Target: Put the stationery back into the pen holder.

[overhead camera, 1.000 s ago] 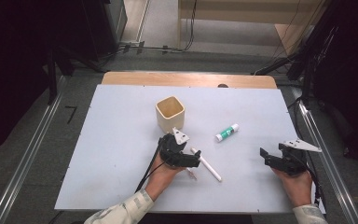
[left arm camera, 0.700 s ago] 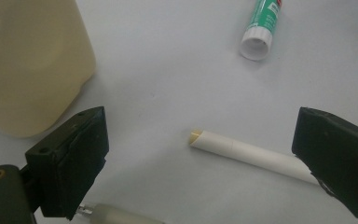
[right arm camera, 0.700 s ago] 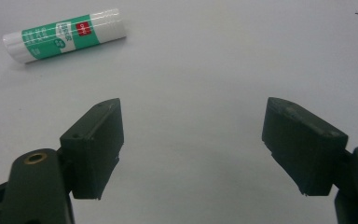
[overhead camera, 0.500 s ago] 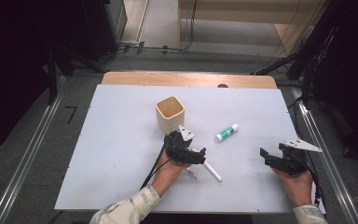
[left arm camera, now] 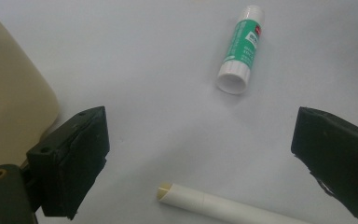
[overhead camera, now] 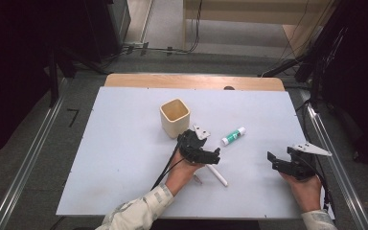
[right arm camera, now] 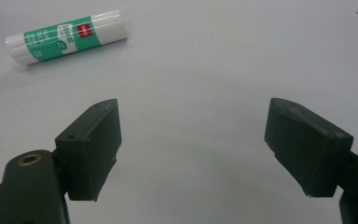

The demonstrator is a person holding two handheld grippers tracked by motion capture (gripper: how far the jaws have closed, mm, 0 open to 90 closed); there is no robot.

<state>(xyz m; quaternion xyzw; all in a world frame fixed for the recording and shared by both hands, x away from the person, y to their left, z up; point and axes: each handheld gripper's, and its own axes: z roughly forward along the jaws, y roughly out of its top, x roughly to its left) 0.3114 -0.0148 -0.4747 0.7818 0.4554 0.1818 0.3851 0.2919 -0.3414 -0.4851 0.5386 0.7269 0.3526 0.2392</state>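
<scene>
High view: we count one cup, one glue stick, one white tube and two grippers on one white table. A small pale thing lies by the left wrist; we cannot tell what it is.

Our left gripper sits near the middle of the table, just in front of the cup and just left of the glue stick. The tube lies on the table at its jaws, running toward the near edge. Our right gripper rests well apart from it, near the table's right edge, with bare table between the two. The left half of the table is open, as is the far strip behind the cup. The near edge lies close behind both hands.

In the left gripper view, our left gripper has its jaws spread wide and grips nothing. The tube lies between them, low in the view, touching neither. It is a plain white tube with a hollow, cream-rimmed end facing the left jaw. The glue stick lies beyond, apart from the tube, its white round end toward us and a green label along its body. The cup stands just beside the left jaw.

In the right gripper view, our right gripper also has its jaws wide apart over bare table, holding nothing. The glue stick lies farther off at the upper left.
</scene>
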